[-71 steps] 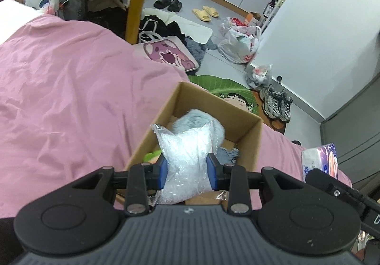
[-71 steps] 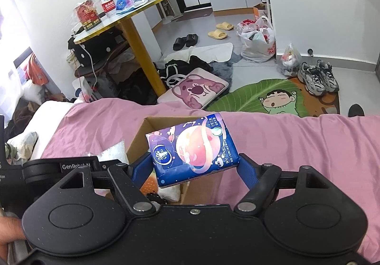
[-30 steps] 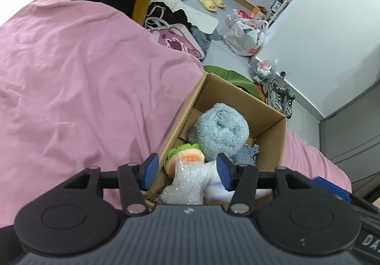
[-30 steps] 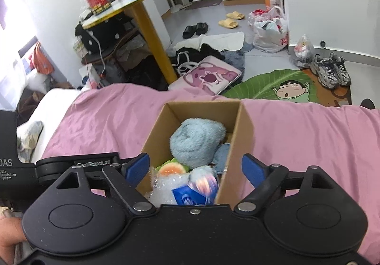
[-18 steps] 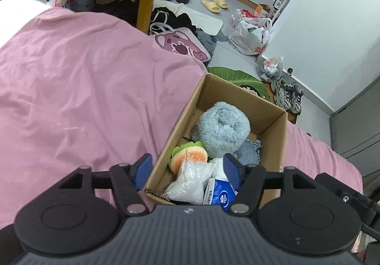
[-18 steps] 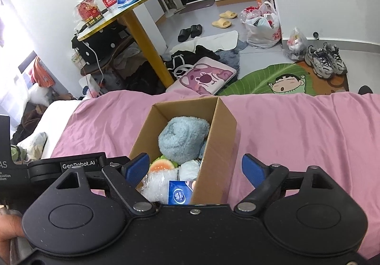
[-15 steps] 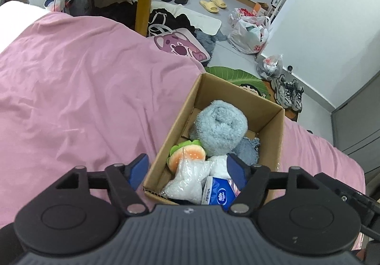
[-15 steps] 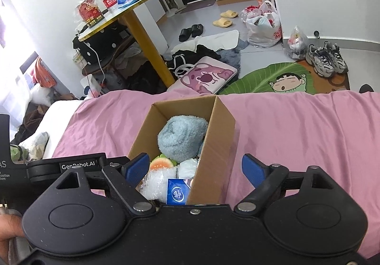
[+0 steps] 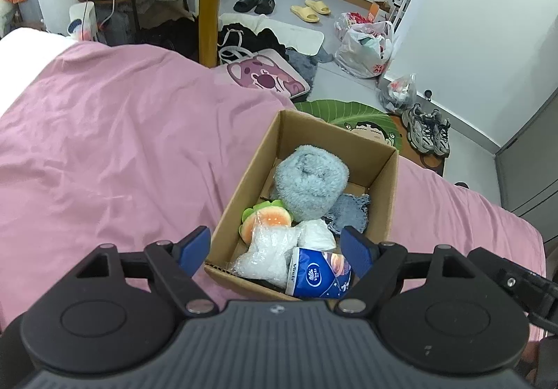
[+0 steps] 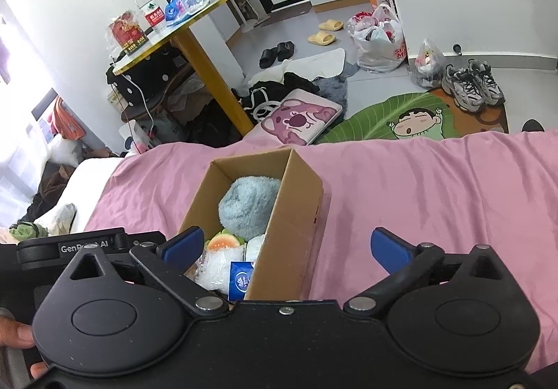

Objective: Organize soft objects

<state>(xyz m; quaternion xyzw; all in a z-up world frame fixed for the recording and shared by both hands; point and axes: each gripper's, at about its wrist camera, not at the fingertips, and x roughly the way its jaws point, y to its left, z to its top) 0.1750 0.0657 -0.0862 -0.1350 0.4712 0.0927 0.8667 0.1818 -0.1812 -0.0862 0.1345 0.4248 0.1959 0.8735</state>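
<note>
Both grippers have let go and backed away since 2.4 seconds ago: the bubble wrap [image 9: 259,254] and the blue tissue pack [image 9: 319,272] now lie in the cardboard box [image 9: 380,193] instead of between the jaws. The left gripper [image 9: 275,249] hangs with its jaws spread wide and empty, straddling the box's near end. The right gripper [image 10: 284,248] is equally wide and empty, its left finger over the box, its right over the pink sheet [image 10: 436,187]. The box's long axis runs away from both grippers, and the left one is better centred on it. Inside, from near to far, sit tissue pack, bubble wrap, an orange and green plush [image 9: 266,218] and a fluffy grey roll [image 9: 310,180]. Sorting looks about done.
</note>
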